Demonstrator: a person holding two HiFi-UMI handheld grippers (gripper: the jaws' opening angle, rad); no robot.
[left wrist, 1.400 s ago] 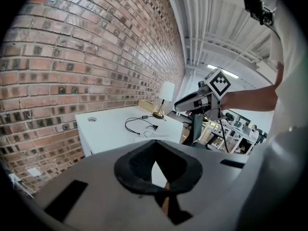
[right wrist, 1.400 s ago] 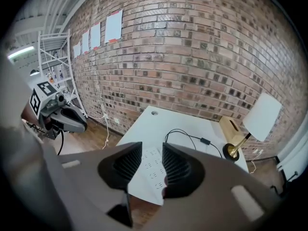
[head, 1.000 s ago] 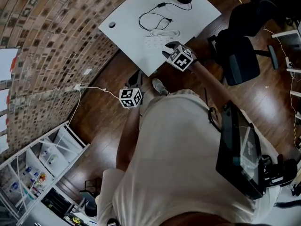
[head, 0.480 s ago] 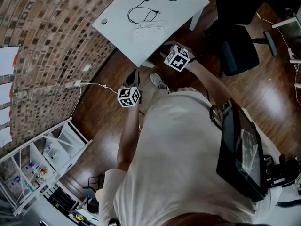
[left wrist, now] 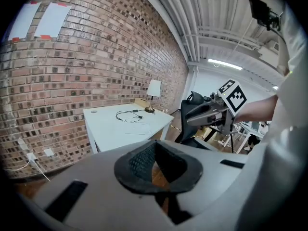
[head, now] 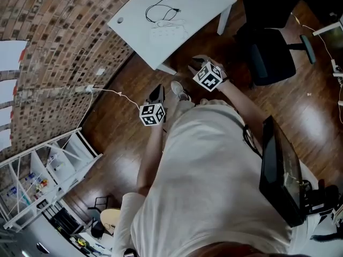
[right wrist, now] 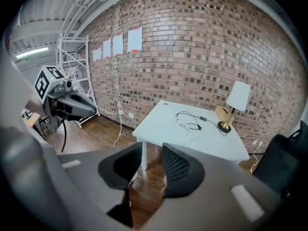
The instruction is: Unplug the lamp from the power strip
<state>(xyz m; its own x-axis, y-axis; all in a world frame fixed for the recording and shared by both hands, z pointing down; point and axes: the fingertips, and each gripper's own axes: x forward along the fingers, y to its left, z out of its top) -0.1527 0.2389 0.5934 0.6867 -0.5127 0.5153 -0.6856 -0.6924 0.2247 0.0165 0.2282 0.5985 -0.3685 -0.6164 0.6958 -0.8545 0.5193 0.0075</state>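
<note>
Task looks not yet started, judging by where things lie: the person stands on the wood floor (head: 115, 127), well short of the white bench (head: 140, 33). The bench sits at 12 o'clock in the head view, against the brick wall (head: 53, 36). The lamp (right wrist: 238, 96) stands at the bench's far edge, approx. 1 o'clock. Its black cord (head: 158, 10) loops across the top toward the white power strip (head: 169, 32), which lies nearer the front edge w/ a coil of white cable just beside it. Whether the plug is seated in the strip is too small to tell, so the unplugging is best treated as all left to do: get to the bench, steady the strip, grip the plug, pull. The left tongs (head: 159, 90) hang over the floor at approx. 11 o'clock of the person's body, pads closed tip to tip w/ nothing btwn them. The right tongs (head: 194, 64) are at approx. 12 o'clock, just short of the bench's near corner, pads parted and empty; only floor and a bench leg show through the gap. Neither touches anything. A black office chair (head: 268, 52) is at 2 o'clock, a white rack (head: 48, 170) at 8 o'clock. Writing: none legible. The marker cubes carry only black-and-white square patterns, the sheets (right wrist: 134, 38) taped high on the wall look blank, and no brand shows on lamp or strip.
</note>
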